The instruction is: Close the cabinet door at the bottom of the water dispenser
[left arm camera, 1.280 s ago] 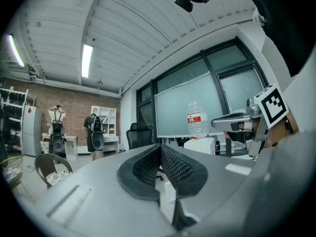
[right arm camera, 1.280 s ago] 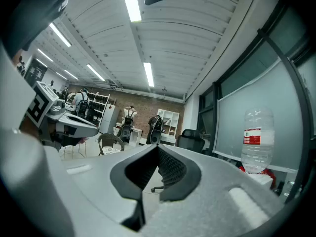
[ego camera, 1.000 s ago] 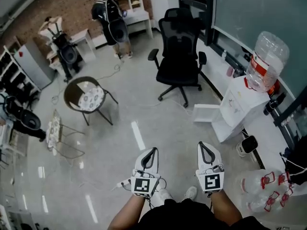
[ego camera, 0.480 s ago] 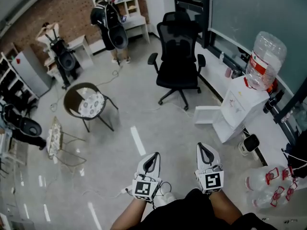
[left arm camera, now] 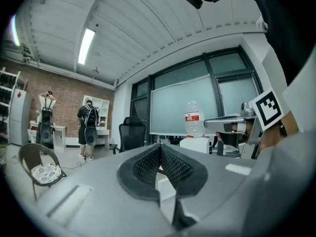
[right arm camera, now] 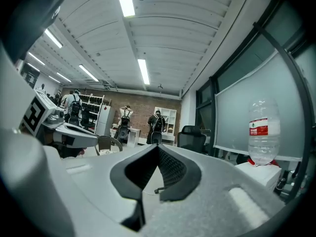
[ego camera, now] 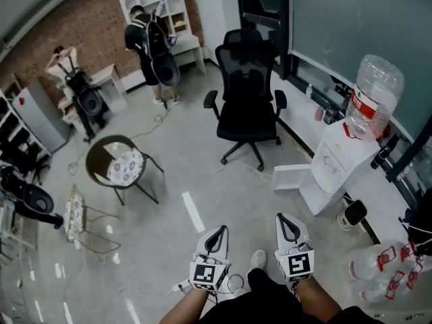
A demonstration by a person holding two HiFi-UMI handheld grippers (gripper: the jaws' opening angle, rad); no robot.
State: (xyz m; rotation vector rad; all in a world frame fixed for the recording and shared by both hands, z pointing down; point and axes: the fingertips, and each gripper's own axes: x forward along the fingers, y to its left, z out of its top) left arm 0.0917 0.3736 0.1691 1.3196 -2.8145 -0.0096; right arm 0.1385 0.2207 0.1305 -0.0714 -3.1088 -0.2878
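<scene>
The white water dispenser stands at the right wall with a clear bottle on top. Its bottom cabinet door is swung open to the left, out over the floor. My left gripper and right gripper are held side by side low in the head view, well short of the door, both shut and empty. In the left gripper view the left gripper has its jaws together, with the bottle far ahead. From the right gripper, also closed, the bottle shows to the right.
A black office chair stands beyond the dispenser's door. A round chair and a wire rack are at the left. Empty bottles lie at the lower right, and a small device sits by the dispenser. Two people stand far back.
Both grippers have shifted lower in the head view, still side by side and shut. The room has slid slightly in the view as the person moved.
</scene>
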